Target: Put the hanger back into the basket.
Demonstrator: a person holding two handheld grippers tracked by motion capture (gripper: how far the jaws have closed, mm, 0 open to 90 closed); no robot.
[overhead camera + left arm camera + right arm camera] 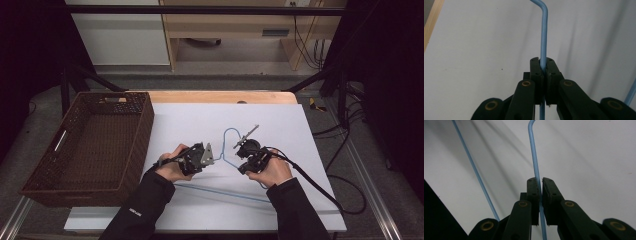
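Currently: blue wire hanger (231,134) pinched by left gripper (543,72) and right gripper (539,192); risk: thin wire twisting, slipping out.

high view: overhead, facing forward-down, far | gripper views: close along own jaws, onto white sheet (280,125) | shared: blue wire (544,37)

lab: black frame (200,9), trailing cables (345,132)
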